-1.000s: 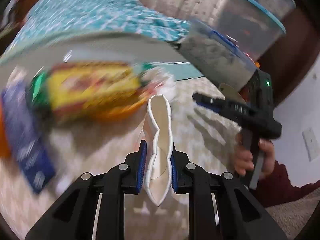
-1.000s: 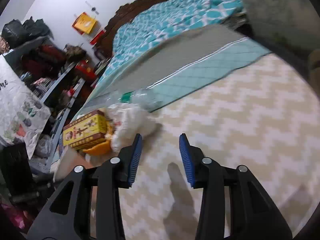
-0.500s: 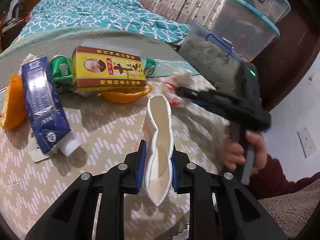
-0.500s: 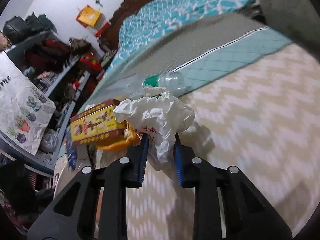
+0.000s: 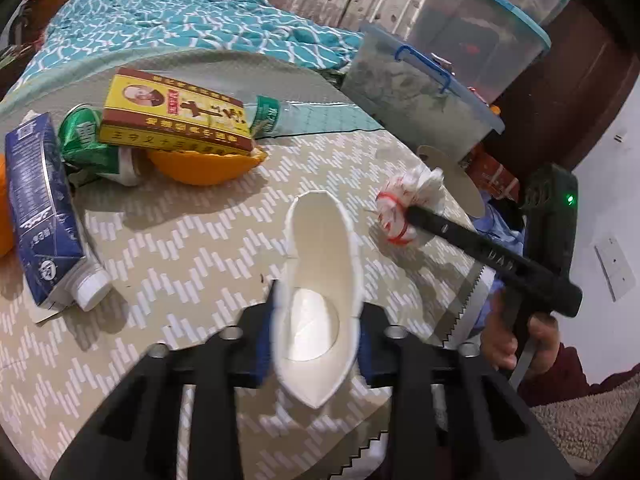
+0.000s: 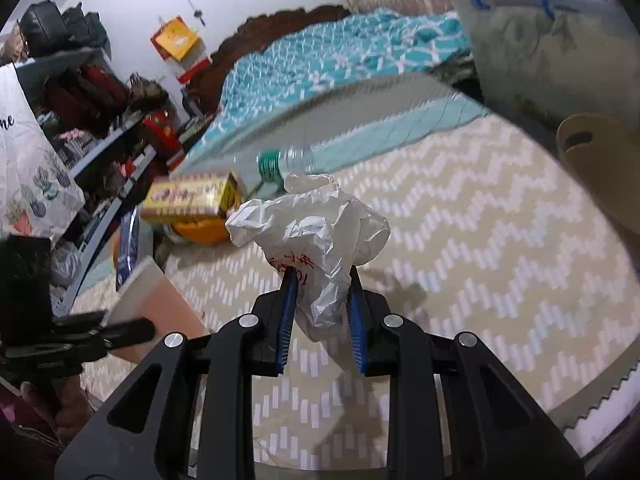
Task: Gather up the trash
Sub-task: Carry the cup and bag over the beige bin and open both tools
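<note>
My left gripper (image 5: 316, 332) is shut on a squashed white paper cup (image 5: 320, 276), held above the zigzag-patterned table (image 5: 180, 248). My right gripper (image 6: 322, 308) is shut on a crumpled white plastic bag (image 6: 316, 236) with red print, lifted off the table. The bag also shows in the left wrist view (image 5: 408, 204) at the right gripper's tips. A yellow box (image 5: 172, 114), orange peel (image 5: 200, 168), a blue carton (image 5: 40, 200), a green wrapper (image 5: 86, 140) and a clear bottle (image 5: 280, 114) lie together at the table's far left.
Stacked clear storage bins (image 5: 424, 84) stand at the far right behind the table. A bed with a teal quilt (image 5: 160, 20) lies beyond. A tan paddle-shaped board (image 6: 592, 168) sits at the table's right edge. Cluttered shelves (image 6: 80, 92) stand on the left.
My right gripper closed on the white plastic bag and lifted it away from the trash pile to the right. My left gripper kept hold of the paper cup.
</note>
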Demonstrator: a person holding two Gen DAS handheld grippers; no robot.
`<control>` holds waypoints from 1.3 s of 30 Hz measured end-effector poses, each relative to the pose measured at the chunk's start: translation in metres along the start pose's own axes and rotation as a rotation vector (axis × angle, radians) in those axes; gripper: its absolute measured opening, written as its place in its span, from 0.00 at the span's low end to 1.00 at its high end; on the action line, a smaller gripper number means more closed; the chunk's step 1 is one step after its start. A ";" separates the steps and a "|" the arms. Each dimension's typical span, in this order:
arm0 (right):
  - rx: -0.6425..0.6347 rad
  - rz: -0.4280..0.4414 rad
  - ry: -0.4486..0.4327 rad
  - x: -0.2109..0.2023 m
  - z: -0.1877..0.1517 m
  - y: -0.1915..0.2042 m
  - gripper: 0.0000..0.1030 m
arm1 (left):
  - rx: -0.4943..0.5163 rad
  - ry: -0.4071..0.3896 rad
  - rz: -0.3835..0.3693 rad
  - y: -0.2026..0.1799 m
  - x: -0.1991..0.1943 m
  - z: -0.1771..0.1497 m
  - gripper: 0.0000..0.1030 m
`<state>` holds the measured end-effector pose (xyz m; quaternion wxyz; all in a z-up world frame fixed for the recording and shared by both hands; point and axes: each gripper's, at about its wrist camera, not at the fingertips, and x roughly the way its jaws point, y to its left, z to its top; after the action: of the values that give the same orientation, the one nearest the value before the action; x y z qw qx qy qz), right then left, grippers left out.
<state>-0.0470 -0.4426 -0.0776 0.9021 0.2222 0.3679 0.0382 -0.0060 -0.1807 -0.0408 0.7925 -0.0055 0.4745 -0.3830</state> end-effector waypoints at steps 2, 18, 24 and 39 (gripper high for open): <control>0.012 -0.001 0.016 0.007 -0.004 -0.004 0.26 | -0.007 0.001 0.002 -0.001 0.000 0.000 0.33; -0.066 -0.018 -0.044 -0.002 -0.007 0.017 0.24 | -0.004 0.020 0.006 -0.004 0.008 0.009 0.23; -0.024 -0.049 -0.081 -0.011 -0.002 -0.003 0.24 | -0.001 0.040 -0.060 -0.012 0.016 0.027 0.23; 0.329 -0.259 -0.277 -0.086 0.035 -0.185 0.24 | 0.180 0.243 -0.256 -0.153 0.158 0.145 0.23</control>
<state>-0.1032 -0.6415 -0.0790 0.8929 0.3203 0.2674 -0.1691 0.0516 -0.4372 -0.0222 0.6717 0.0516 0.5258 -0.5194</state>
